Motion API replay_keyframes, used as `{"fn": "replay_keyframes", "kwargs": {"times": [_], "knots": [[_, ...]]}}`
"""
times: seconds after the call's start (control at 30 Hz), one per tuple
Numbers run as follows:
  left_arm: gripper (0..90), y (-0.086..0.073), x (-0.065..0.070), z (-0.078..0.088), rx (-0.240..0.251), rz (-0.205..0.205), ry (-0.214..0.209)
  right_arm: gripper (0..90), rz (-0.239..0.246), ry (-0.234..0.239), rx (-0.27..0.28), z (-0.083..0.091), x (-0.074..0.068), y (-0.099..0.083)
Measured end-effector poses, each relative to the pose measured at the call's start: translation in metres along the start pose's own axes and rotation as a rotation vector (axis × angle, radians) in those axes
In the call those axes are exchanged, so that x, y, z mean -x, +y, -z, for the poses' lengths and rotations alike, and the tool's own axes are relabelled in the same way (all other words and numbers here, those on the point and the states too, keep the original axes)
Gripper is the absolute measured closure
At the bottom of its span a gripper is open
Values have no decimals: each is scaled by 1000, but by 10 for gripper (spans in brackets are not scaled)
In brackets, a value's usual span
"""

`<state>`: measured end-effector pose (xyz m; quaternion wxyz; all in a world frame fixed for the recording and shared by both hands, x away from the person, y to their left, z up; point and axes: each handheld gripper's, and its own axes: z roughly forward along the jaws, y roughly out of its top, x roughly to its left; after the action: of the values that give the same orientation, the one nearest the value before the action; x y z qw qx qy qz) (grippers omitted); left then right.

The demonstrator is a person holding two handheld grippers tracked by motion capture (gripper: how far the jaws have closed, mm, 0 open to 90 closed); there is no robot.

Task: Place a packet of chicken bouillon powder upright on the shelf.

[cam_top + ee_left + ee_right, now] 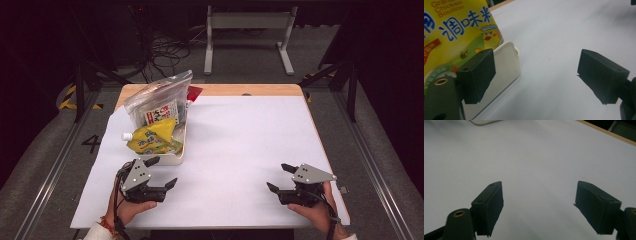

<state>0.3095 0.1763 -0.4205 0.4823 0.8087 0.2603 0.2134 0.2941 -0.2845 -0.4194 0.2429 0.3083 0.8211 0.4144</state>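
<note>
- Near the table's left side I see a white tray point(176, 159) holding a yellow bouillon pouch point(152, 136) and a clear bag of packets point(162, 102) leaning upright behind it.
- My left gripper point(163, 171) sits just beside the tray's near edge; its fingers point(477, 75) are spread wide, grasping nothing, one close against the tray wall.
- My right gripper point(280, 177) rests well apart, over the bare white table point(240, 145) on the right side, fingers point(489, 206) released with nothing between them.
</note>
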Motion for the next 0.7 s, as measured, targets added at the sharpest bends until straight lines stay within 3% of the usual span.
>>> {"fn": "replay_keyframes", "kwargs": {"times": [0.43,0.57,0.7], "knots": [[131,-1,11,-21,-51,-37,-47,197,23,-52,-17,8,-2,-6],[104,-3,16,-32,-93,-65,-81,175,8,-68,-21,10,0,-11],[94,-7,20,-42,-117,-61,-122,147,-15,-89,-26,13,4,-18]]}}
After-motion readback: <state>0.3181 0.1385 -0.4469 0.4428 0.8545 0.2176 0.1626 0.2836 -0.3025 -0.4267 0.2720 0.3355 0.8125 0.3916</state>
